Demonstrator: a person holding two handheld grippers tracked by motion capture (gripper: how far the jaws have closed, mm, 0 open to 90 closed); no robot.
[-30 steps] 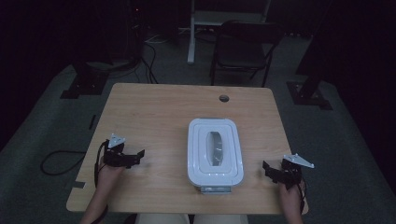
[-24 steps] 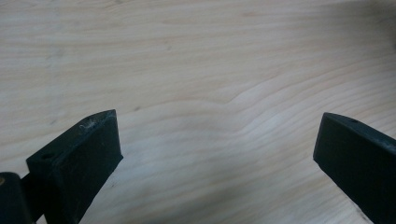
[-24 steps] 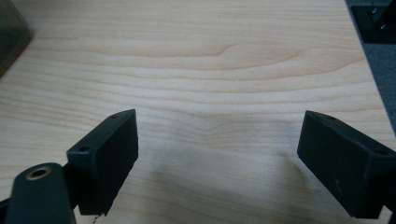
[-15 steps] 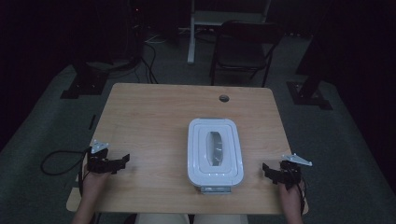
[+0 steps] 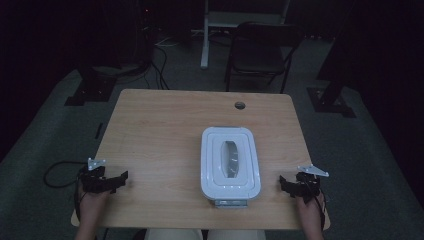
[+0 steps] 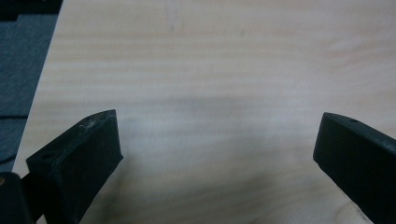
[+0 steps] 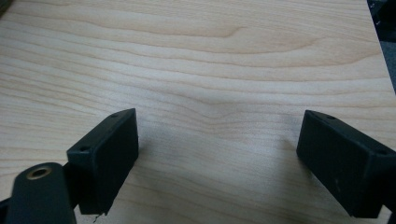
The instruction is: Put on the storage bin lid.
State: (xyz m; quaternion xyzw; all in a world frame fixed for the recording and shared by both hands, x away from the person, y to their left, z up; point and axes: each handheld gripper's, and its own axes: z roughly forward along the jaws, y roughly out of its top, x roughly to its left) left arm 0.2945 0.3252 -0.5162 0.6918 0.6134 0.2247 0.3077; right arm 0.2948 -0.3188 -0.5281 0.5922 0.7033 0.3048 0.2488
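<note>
Grippers sit low at the table's (image 5: 165, 125) near edge, one toward each near corner. Held in the person's left hand (image 5: 91, 207), the left gripper (image 5: 120, 179) is at the left edge by the near left corner, its jaws spread wide over bare wood with nothing between them. The right gripper (image 5: 283, 183) is by the near right corner, jaws likewise spread wide and empty, pointing toward the white lidded container (image 5: 230, 162). That container lies flat between the two grippers, closer to the right one and apart from both, its short end at the near edge. A round cable hole (image 5: 240, 105) lies near the far edge.
</note>
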